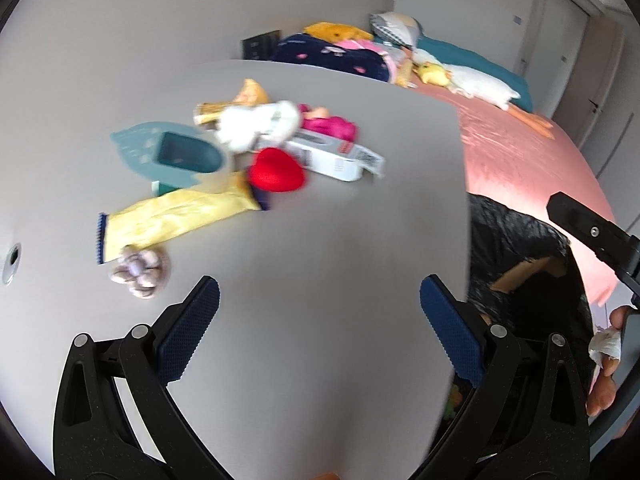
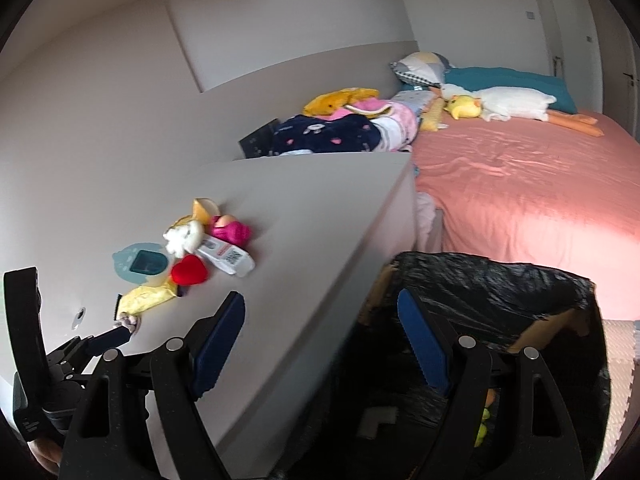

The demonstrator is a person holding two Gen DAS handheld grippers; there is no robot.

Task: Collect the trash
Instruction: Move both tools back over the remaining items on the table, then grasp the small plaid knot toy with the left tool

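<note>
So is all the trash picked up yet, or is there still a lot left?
Some is done: a few bits already lie in the black bin bag. Nothing is in hand now: the left gripper and right gripper are both open and empty. Lots is left on the desk: a yellow wrapper, a white box and a crumpled tissue.

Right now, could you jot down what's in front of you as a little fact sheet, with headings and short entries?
Surface: grey table
Clutter: pile of bits on the table, apart from both grippers
Pile items: red heart, yellow wrapper, white box, teal holder, crumpled tissue
Bin: box lined with black bag, beside the table's edge
Left hand-held gripper: open, empty, over the table
Right hand-held gripper: open, empty, above the table edge and bin
Background: bed with pink sheet
</note>
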